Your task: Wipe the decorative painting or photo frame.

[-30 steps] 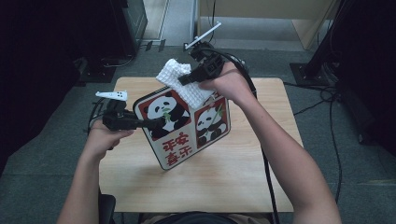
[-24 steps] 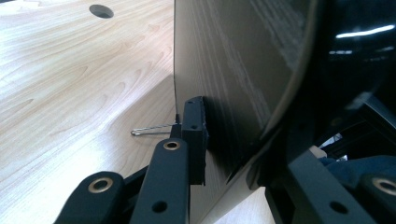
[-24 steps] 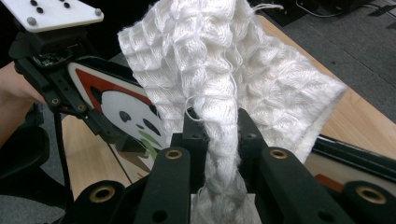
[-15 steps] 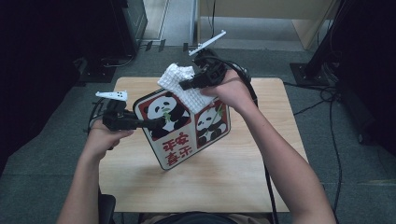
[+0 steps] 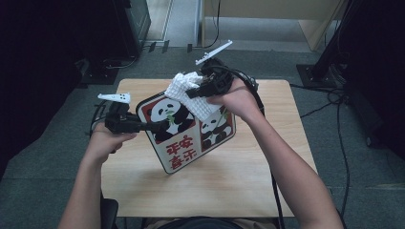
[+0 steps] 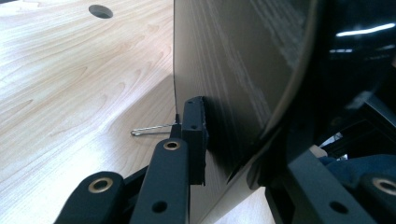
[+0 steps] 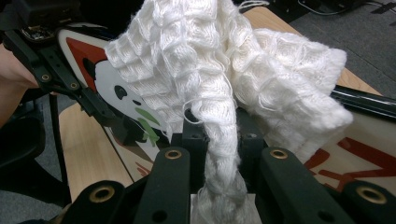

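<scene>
Right gripper view: white cloth (image 7: 219, 79) clenched in right hand-held gripper (image 7: 219, 135), against panda board (image 7: 359, 154).

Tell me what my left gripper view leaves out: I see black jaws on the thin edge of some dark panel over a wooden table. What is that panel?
Observer: A panda tray, printed with pandas and red characters, held tilted over the table.
Operator: Does the left gripper really clamp it?
Observer: Yes, its jaws pinch the tray's left edge.
Operator: And the other hand?
Observer: The right gripper is shut on a bunched white waffle cloth.
Operator: Where is the cloth?
Observer: It lies against the tray's upper printed face.
</scene>
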`<move>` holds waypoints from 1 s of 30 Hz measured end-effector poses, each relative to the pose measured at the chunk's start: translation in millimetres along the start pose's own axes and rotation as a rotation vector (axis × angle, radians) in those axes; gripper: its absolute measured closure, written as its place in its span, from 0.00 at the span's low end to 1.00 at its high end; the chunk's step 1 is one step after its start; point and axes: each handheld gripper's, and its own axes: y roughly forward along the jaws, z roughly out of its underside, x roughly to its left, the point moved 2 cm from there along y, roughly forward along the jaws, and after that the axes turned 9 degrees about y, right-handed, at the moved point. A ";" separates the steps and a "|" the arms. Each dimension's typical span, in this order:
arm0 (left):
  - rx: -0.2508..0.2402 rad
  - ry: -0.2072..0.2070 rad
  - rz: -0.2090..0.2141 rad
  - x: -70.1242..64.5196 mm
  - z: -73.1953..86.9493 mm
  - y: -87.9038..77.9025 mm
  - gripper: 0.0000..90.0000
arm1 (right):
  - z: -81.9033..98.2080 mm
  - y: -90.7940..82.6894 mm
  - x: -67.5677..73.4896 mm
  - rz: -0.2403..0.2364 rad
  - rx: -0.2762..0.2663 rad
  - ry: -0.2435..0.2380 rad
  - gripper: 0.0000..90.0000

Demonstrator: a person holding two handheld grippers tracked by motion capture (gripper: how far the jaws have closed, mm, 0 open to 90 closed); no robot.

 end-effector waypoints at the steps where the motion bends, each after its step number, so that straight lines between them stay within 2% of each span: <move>1: 0.000 0.000 0.000 0.0 0.0 0.0 0.84 | 0.0 0.0 0.0 0.000 0.000 0.000 0.89; 20: -0.002 -0.001 0.000 -0.1 0.2 0.2 0.84 | 15.9 8.4 -3.6 -0.019 -0.010 0.007 0.89; 30: 0.005 0.002 -0.002 -1.0 0.0 0.1 0.84 | 27.8 14.7 -8.8 -0.023 0.001 0.015 0.88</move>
